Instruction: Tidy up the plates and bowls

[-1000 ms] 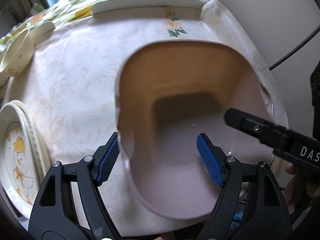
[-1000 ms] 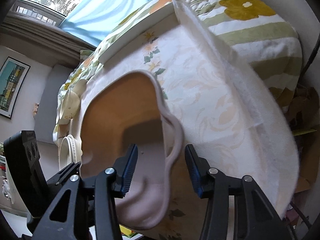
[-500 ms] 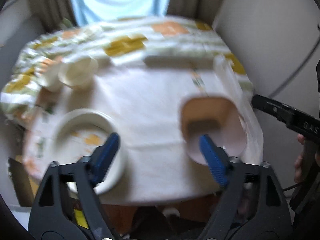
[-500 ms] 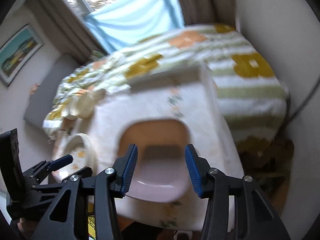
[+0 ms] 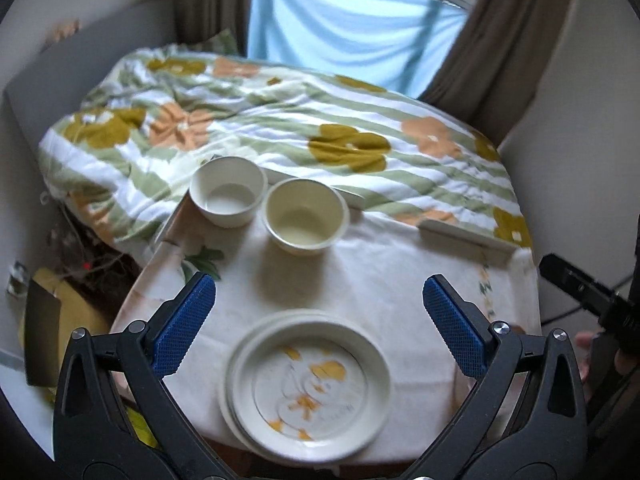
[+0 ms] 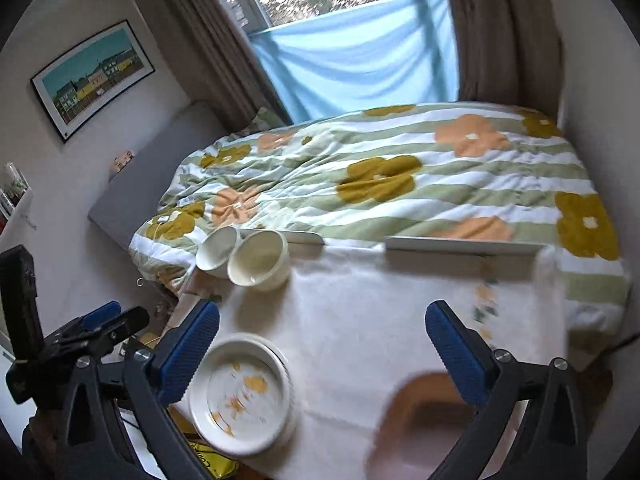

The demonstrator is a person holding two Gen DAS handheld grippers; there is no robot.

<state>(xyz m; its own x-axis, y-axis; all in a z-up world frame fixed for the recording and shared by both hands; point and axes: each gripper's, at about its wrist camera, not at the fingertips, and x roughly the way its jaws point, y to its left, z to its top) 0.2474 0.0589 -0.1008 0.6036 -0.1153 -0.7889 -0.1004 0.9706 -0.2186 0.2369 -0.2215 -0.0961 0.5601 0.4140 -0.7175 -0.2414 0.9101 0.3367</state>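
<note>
**Both hand-held grippers wide above the table**

Left wrist view: our left hand-held gripper [image 5: 319, 306] has just spread wide, nothing between its pads, above stacked plates [image 5: 308, 384] on the table [image 5: 400, 280]. Our right hand-held gripper [image 6: 322, 334] likewise gapes empty over the pink basin [image 6: 424, 432]. Two bowls [image 6: 244, 258] sit touching beside the bed [image 6: 400, 176].

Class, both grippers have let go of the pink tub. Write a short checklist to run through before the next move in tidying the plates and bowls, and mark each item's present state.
1. Left gripper open and empty: ok.
2. Right gripper open and empty: ok.
3. Pink tub resting on the table: ok.
4. Plates stacked together: ok.
5. Two bowls nested: not ok, side by side.
6. Number of plates in the stack: cannot tell.
</note>
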